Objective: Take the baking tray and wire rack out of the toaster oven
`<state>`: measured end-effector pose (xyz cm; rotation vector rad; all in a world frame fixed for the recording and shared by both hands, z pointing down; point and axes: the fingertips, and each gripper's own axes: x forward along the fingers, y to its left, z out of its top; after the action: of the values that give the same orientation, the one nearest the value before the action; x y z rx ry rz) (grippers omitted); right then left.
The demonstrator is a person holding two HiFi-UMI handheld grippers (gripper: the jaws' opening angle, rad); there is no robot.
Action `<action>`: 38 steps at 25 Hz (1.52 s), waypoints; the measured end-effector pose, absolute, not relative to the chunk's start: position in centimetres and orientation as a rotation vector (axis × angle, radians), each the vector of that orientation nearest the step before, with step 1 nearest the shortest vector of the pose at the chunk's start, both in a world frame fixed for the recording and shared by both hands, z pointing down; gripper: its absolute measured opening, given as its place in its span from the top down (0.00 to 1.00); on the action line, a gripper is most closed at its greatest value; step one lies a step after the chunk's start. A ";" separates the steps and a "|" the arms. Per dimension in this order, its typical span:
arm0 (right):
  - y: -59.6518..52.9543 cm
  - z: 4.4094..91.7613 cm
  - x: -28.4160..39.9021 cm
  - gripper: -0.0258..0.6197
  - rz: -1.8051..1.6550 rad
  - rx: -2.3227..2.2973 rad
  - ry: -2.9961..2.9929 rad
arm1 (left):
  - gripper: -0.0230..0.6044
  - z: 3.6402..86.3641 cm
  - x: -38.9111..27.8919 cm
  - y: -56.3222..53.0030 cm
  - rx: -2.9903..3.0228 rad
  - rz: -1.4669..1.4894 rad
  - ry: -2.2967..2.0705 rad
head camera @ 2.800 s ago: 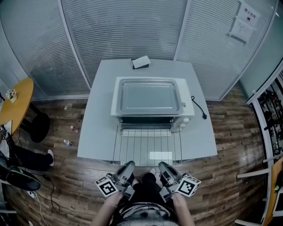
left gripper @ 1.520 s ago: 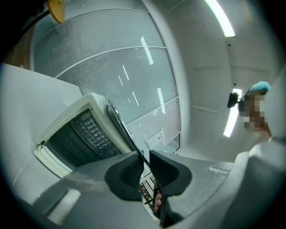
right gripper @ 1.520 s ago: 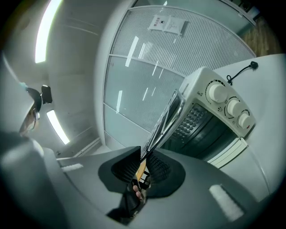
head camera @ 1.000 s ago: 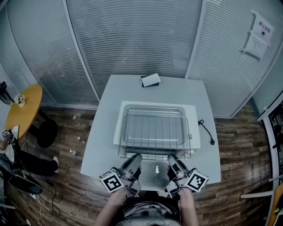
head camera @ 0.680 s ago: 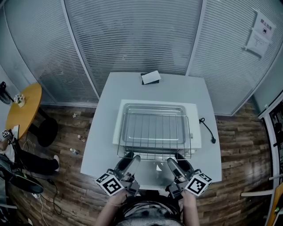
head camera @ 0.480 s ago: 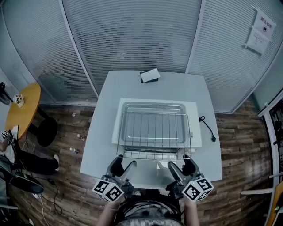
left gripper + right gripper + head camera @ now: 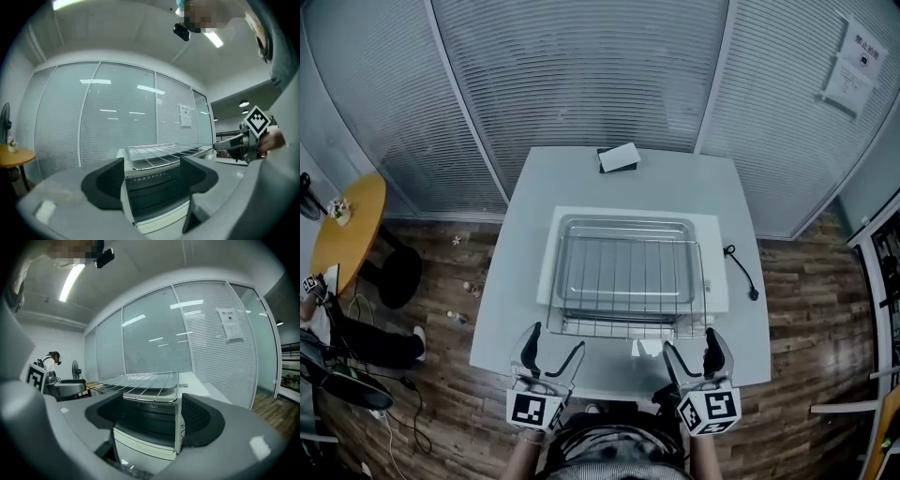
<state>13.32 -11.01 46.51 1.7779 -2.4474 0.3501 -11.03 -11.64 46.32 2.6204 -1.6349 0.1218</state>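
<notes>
1. steel wire rack (image 7: 628,286) lies flat on the toaster oven (image 7: 718,281) roof, over the baking tray (image 7: 623,223) also resting there.
2. left hand-held gripper (image 7: 555,339) and right hand-held gripper (image 7: 691,342) hang off the oven's front, jaws just spread wide, nothing between them.
3. rack lies ahead of both, long axis crosswise; each gripper looks equally near, one per front corner.

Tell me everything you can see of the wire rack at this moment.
The wire rack is a bright metal grid: thin parallel bars running front to back inside a thicker frame. It lies flat on top of the white toaster oven, over the baking tray, its front edge overhanging the oven's front. The left gripper and right gripper, jaws just opening and empty, do not touch it.
</notes>
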 end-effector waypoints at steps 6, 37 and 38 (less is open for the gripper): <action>-12.2 46.7 13.3 0.38 0.365 1.758 -2.461 | 0.37 46.6 -9.6 -13.0 2.667 0.177 -1.616; -12.3 46.0 12.0 0.51 0.197 1.725 -2.432 | 0.38 47.2 -10.2 -13.3 2.566 0.103 -1.598; -11.8 46.3 11.5 0.55 0.197 1.713 -2.434 | 0.41 47.6 -9.8 -12.8 2.573 0.116 -1.565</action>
<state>11.51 -11.85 46.28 1.7132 -2.4342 0.1972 -9.80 -12.78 47.58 2.5732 -1.5645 0.1156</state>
